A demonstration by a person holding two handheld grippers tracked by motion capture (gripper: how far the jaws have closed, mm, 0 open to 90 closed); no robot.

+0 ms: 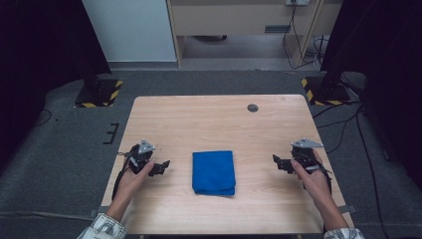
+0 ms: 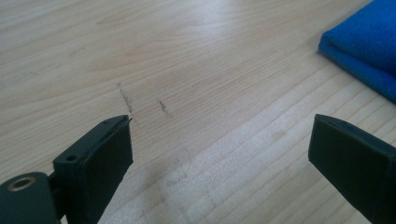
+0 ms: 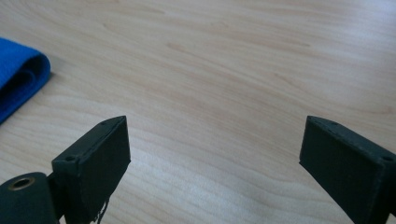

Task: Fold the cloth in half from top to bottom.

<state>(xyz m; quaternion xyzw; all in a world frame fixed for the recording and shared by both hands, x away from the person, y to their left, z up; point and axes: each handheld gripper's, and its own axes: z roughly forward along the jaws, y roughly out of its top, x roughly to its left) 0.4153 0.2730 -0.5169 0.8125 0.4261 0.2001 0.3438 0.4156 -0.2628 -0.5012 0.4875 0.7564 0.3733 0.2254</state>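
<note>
Cloth (image 1: 214,172), blue and folded into a neat rectangle, lies flat on the table (image 1: 214,119) between the two grippers, apart from both. The left gripper (image 1: 162,167) sits off the cloth's left side with its jaws spread wide and nothing between them; in its own view the cloth (image 2: 369,46) shows ahead and to the right, a folded edge facing the jaws. The right gripper (image 1: 276,162) stands a little farther off on the other side, jaws likewise wide apart and empty, with the cloth's rounded fold (image 3: 21,79) ahead and to its left.

The likely slip is a pinch that catches only the top layer, so the stack peels open instead of lifting as one. Coming in too high would push the cloth along the smooth wood rather than grip it. A one-sided pull could drag it askew.

Room is generous: bare wood lies ahead of both grippers, and nothing else stands near. The near table edge runs just behind the hands, so drawing the cloth back offers less margin.
</note>
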